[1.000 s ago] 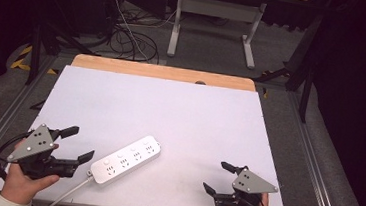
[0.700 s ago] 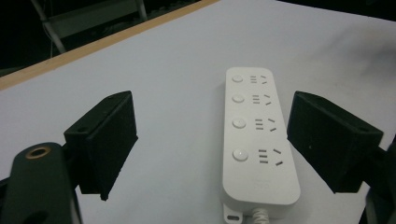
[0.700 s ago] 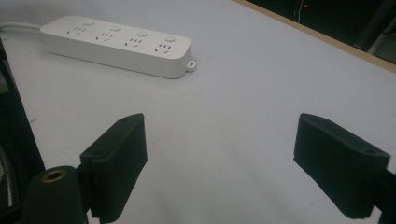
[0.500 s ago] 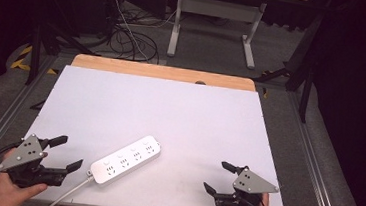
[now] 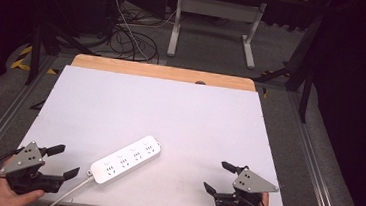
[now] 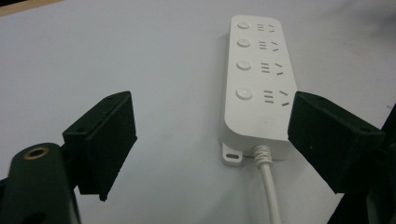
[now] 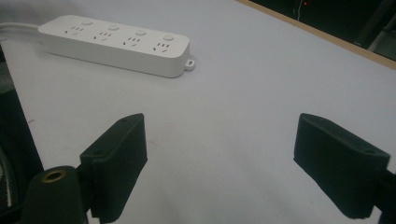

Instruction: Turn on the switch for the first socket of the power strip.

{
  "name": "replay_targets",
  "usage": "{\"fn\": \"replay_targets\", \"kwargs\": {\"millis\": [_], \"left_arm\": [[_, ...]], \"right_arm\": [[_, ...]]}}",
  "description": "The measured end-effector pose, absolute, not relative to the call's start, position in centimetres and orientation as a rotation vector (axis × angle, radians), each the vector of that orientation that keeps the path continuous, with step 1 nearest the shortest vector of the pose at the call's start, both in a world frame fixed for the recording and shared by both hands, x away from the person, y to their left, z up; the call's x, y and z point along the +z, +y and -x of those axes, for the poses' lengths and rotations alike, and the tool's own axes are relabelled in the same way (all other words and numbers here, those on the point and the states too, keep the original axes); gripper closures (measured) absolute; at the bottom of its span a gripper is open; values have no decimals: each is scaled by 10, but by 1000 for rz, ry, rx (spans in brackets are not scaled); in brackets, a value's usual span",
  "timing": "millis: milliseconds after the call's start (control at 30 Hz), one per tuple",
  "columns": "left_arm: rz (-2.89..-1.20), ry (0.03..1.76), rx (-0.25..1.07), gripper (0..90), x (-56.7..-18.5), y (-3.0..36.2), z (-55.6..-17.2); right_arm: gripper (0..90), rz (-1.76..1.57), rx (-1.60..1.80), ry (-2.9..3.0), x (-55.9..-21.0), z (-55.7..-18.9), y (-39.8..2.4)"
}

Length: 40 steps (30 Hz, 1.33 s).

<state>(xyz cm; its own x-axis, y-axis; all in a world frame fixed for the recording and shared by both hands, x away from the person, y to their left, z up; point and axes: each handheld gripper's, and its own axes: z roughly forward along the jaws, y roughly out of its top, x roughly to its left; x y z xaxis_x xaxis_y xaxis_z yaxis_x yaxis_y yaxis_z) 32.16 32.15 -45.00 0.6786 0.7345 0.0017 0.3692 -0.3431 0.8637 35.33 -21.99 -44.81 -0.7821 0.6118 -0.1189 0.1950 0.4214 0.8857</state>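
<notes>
High view: approach step, nothing gripped yet. Left tongs [image 5: 61, 161] are sitting spread wide at the near left corner of the desk [image 5: 170, 107], aiming at the cord end of the strip [image 5: 126, 159]. The strip is lying flat on a diagonal, just ahead and to the right of the left tongs, well apart from the right tongs [image 5: 219, 177]. Right tongs are also gaping and empty, resting near the front right edge. The cord [image 5: 68, 192] is trailing off the near edge, close beside the left tongs.

Left gripper view: left tongs [image 6: 212, 140] are pointing at the strip's [image 6: 259, 70] cord end, which is lying between the pads but further out, not touching. The cord [image 6: 271, 186] is running back toward the right pad. My read: next move needs a short push forward and a slight shift right to centre the body, then close across its width. The cord could foul the right pad.

Right gripper view: right tongs [image 7: 219, 161] are facing bare desk; the strip [image 7: 116, 44] is lying far off to their upper left. Nothing is blocking that path.
</notes>
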Motion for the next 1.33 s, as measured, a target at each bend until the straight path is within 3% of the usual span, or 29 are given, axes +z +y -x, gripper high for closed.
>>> {"fn": "replay_targets", "kwargs": {"millis": [267,567,900,1333], "left_arm": [[-1978,888,444,158,-466,327,-321],[-2026,836,519,158,-468,322,-316],[-1935,875,523,157,-463,327,-313],[-1957,858,598,150,-462,324,-310]], "right_arm": [[179,-689,1325,2254,-448,-353,-220],[179,-691,1329,2255,-449,-354,-221],[179,-696,1329,2255,-449,-355,-222],[179,-696,1331,2253,-449,-356,-221]]}}
